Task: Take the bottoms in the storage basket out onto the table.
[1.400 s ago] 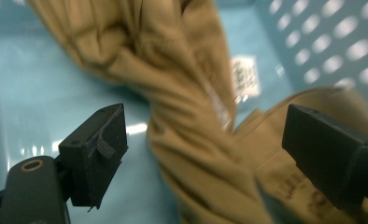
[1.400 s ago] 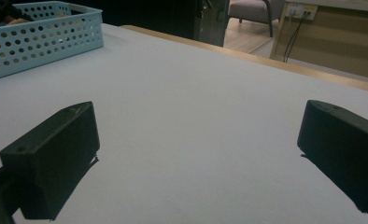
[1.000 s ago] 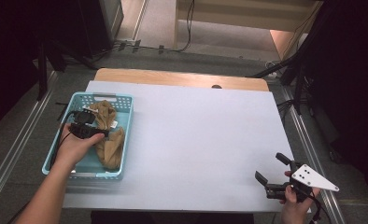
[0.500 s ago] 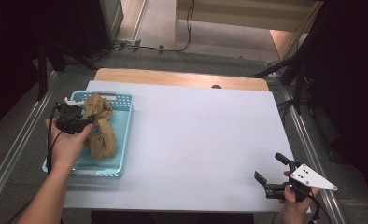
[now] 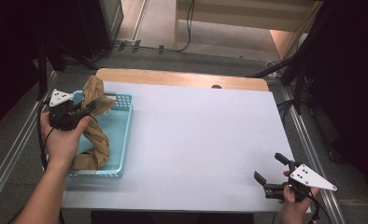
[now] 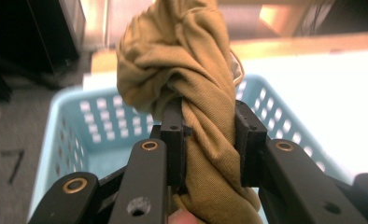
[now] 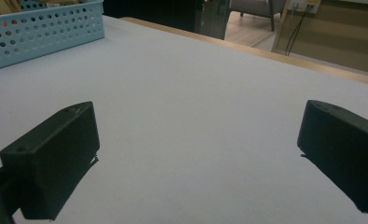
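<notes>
At the bench's left edge, the left hand-held gripper (image 5: 89, 108) is clamped on 1 twisted tan cloth (image 6: 196, 93), its jaws having just closed further around the bunched fabric, and holds it above 1 light-blue basket (image 5: 121, 140) with the cloth's lower end trailing inside. The step in hand looks like lifting the cloth out; next it likely needs carrying clear of the basket's rim onto the bare white bench (image 5: 201, 140). Near the front right corner, the right hand-held gripper (image 5: 272, 171) rests low, jaws wide apart and empty.

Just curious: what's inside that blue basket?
A tan cloth lies in the blue basket, its top end pinched and lifted by the left tool. Anything beneath the cloth is hidden.
</notes>
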